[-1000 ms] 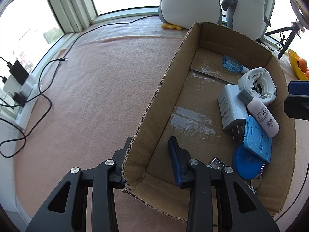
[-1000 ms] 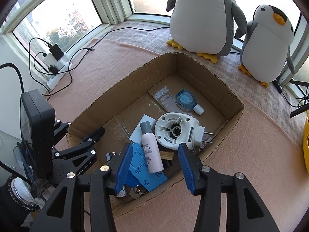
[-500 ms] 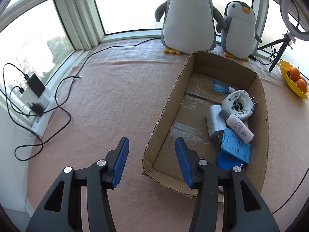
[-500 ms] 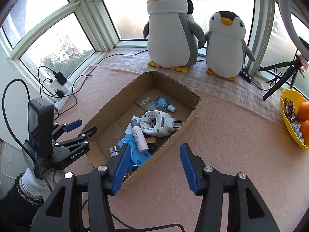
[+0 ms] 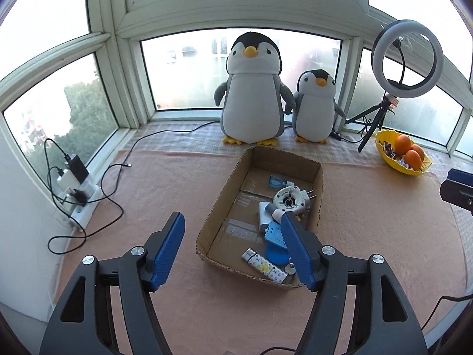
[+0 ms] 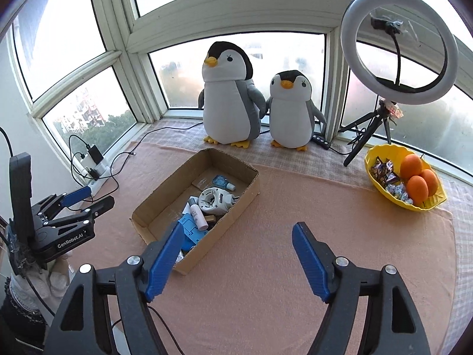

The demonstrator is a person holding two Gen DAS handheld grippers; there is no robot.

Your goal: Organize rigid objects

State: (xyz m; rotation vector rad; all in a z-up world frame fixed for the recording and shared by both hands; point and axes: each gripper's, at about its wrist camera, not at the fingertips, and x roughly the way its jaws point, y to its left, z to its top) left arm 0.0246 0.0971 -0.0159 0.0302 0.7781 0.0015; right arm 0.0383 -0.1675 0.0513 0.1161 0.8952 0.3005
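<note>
Open brown cardboard box: set on the peach cloth, long axis running away toward the window, below and ahead of both tools. Contents: round white plug-in device, patterned lighter, blue plastic pieces, possibly more beneath. Left gripper: pitched downward, nearer the box, jaws just widened, nothing between. Right gripper: likewise spread and empty, box to its left.
</note>
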